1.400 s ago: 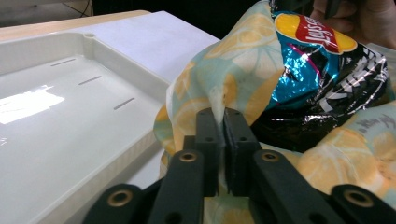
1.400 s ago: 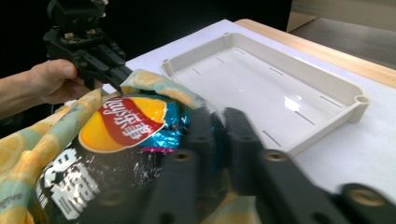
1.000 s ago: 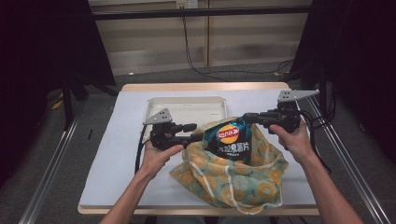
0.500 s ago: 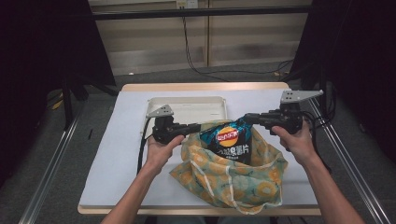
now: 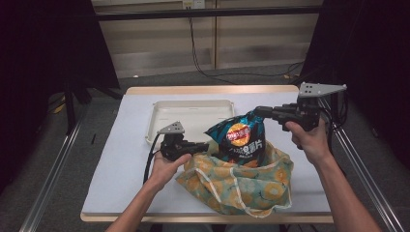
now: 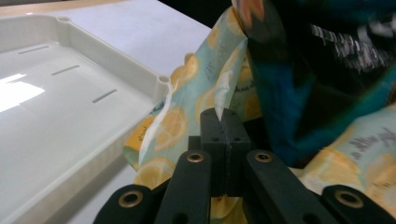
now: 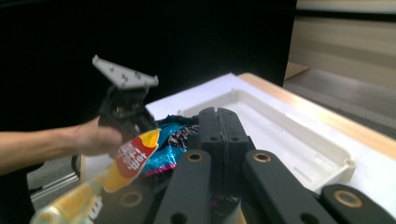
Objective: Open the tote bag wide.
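Note:
A blue chip bag stands halfway out of a lemon-print cloth bag on the white table. My right gripper is shut on the chip bag's top edge and holds it up; in the right gripper view the crumpled chip bag lies just past my right gripper. My left gripper is shut on the cloth bag's left rim. In the left gripper view a fold of the lemon cloth sits pinched in my left gripper, with the chip bag close behind it.
An empty cream tray lies behind the cloth bag, close to its left rim. The tray's rim nearly touches the cloth. Bare white table spreads to the left. Metal rails run along both table sides.
My left gripper has sunk a little and closed on the cloth bag's rim. My right gripper has risen, pulling the chip bag further out of the cloth bag.

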